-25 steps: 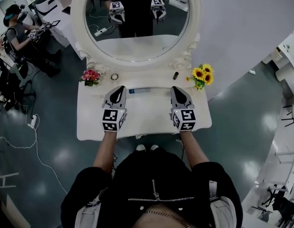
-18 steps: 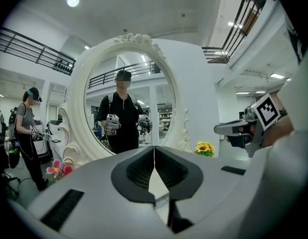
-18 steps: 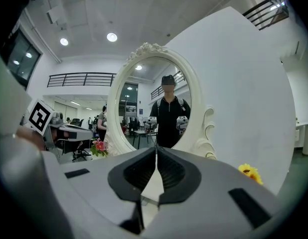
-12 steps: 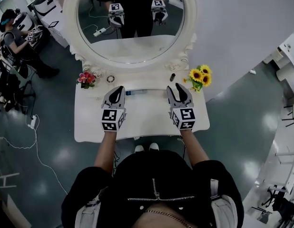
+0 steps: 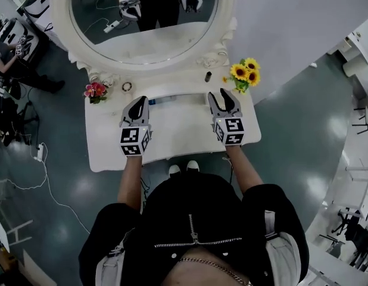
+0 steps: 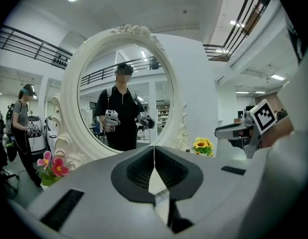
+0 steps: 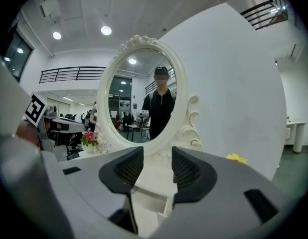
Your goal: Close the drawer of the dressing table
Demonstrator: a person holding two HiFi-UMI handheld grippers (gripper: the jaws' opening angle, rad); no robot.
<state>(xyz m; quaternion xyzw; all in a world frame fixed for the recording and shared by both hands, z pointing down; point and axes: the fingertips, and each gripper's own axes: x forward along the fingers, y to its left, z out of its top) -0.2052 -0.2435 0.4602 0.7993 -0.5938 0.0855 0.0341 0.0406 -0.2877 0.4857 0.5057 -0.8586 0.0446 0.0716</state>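
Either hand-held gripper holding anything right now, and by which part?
Nothing is held. The left hand-held gripper is shut, empty; on the right hand-held gripper the jaws have just been opening, with nothing between them.

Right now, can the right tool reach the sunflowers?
Probably yes. The right tool, whose jaws have just been opening with nothing between them, is just short of the sunflowers, and nothing blocks the way.

Your table [image 5: 178, 134] and mirror frame [image 5: 227, 22] are white, the sunflowers [image 5: 244, 72] yellow, the small flowers [image 5: 94, 90] pink and red, and the left gripper [image 5: 138, 102] and right gripper [image 5: 223, 94] grey with black-and-white square markers [image 5: 132, 140].
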